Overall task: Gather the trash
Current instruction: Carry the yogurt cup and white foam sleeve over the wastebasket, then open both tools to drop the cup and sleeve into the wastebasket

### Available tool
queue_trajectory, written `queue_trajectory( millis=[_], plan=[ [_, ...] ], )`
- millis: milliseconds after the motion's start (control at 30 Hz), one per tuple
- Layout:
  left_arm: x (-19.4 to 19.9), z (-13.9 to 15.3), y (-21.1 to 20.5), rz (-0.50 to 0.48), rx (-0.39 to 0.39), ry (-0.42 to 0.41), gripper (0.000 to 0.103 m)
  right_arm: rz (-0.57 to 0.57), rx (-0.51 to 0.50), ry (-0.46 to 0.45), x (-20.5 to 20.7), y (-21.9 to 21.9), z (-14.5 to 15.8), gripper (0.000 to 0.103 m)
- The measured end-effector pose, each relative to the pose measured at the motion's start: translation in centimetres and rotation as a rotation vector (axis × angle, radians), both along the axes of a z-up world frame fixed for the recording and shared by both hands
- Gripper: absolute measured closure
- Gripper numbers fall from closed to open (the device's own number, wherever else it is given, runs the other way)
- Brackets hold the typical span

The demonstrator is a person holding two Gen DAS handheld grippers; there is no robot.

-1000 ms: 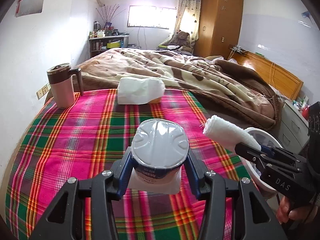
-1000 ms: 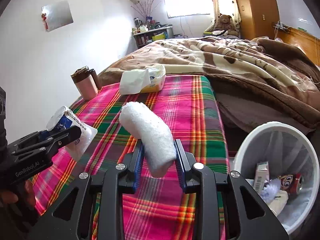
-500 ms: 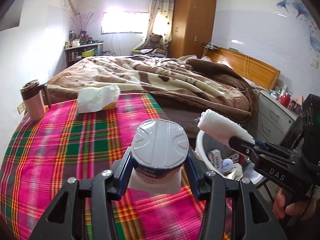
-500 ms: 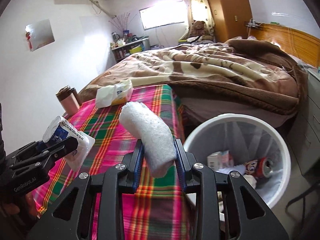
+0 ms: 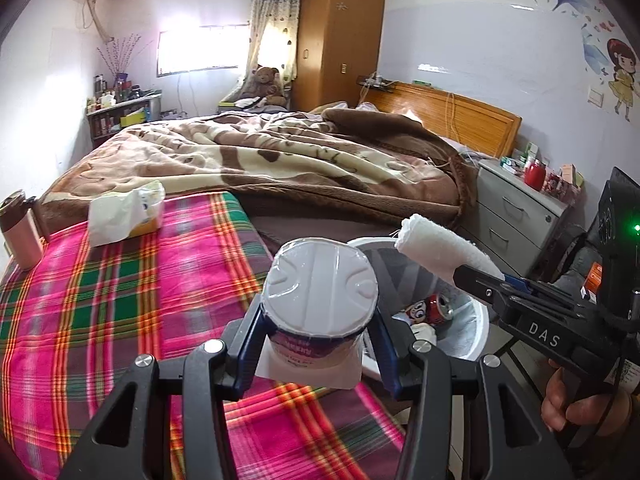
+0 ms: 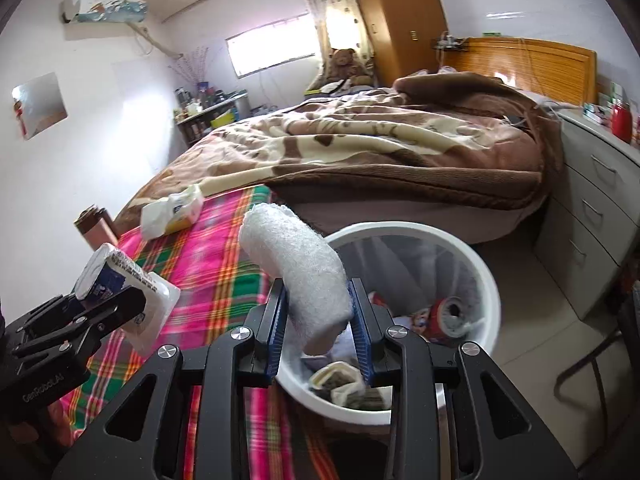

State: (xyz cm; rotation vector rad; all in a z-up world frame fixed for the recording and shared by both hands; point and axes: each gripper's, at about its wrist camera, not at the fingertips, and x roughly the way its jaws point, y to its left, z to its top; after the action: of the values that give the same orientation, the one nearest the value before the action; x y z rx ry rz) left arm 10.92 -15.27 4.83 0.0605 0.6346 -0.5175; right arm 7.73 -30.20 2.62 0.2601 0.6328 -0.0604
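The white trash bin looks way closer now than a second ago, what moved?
Both grippers swung right, off the pink plaid tablecloth toward the round white trash bin. The right gripper now holds the white rolled cloth over the bin; the left gripper carries the foil-lidded yogurt cup near its rim. Nothing was let go: both grips unchanged, and the tissue pack and brown mug stayed put.

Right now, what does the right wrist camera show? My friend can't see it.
The right claw grips a rolled white cloth above a white trash bin holding a red can. To the left, the left claw holds a sealed cup over the plaid table.
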Motion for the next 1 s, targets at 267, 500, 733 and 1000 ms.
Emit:
queue_trajectory(
  millis=[267,500,733,1000],
  plan=[
    [0.5,-1.2,-4.0,-0.069,0.008,0.033,0.052,-0.101,-0.008,0.053,0.0,-3.3,-1.5,0.070],
    [0.7,-1.8,-6.8,-0.106,0.016,0.048,0.052,-0.143,-0.005,0.097,0.3,-5.0,-2.7,0.069],
    [1.4,-2.4,-8.6,-0.118,0.031,0.063,0.052,-0.162,-0.005,0.115,0.3,-6.0,-3.1,0.069],
    [2.0,-3.2,-10.1,-0.125,0.038,0.085,0.052,-0.141,-0.016,0.127,1.2,-6.7,-3.8,0.069]
  ],
)
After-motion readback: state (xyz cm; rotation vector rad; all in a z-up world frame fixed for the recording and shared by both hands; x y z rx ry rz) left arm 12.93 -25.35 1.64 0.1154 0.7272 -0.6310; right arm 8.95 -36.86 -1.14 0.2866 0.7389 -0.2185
